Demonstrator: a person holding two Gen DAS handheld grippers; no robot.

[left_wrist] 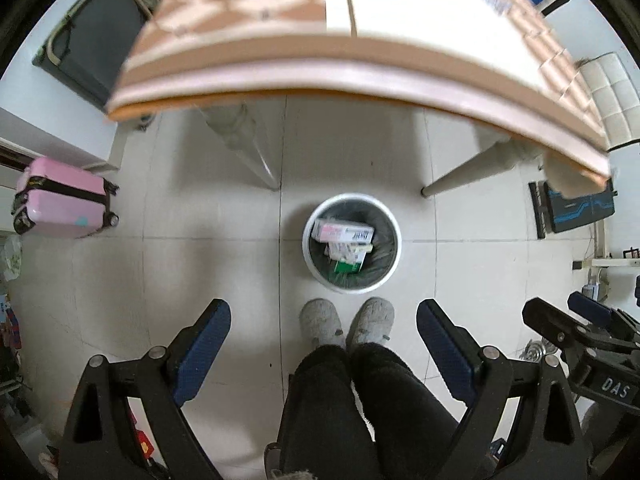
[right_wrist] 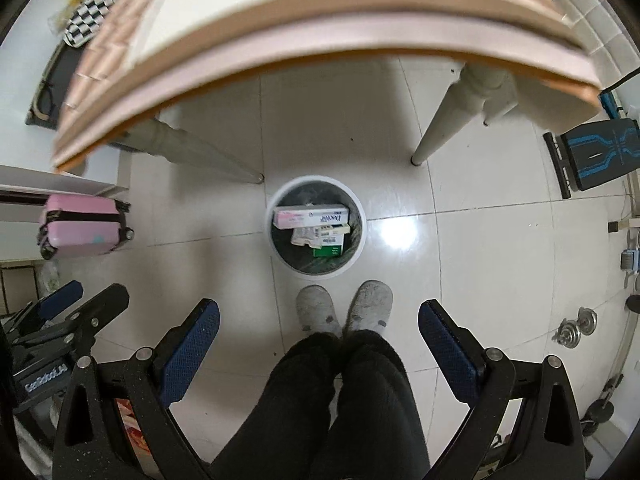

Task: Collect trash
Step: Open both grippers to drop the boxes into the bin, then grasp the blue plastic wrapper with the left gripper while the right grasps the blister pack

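Note:
A white round trash bin (left_wrist: 390,258) stands on the tiled floor under the table's front edge; it also shows in the right wrist view (right_wrist: 360,240). Inside lie several cardboard boxes: a pink-and-white box (left_wrist: 344,233) (right_wrist: 310,217) on top and a green box (left_wrist: 347,266) (right_wrist: 328,250) below. My left gripper (left_wrist: 323,322) is open and empty, high above the floor, pointing down at the bin. My right gripper (right_wrist: 319,320) is open and empty beside it, also pointing down.
The table (left_wrist: 360,56) (right_wrist: 320,28) with a checked cloth overhangs the bin, its legs (left_wrist: 248,148) (right_wrist: 452,116) on either side. The person's slippered feet (left_wrist: 346,322) (right_wrist: 344,308) stand just before the bin. A pink suitcase (left_wrist: 60,200) stands left, dumbbell weights (right_wrist: 576,328) right.

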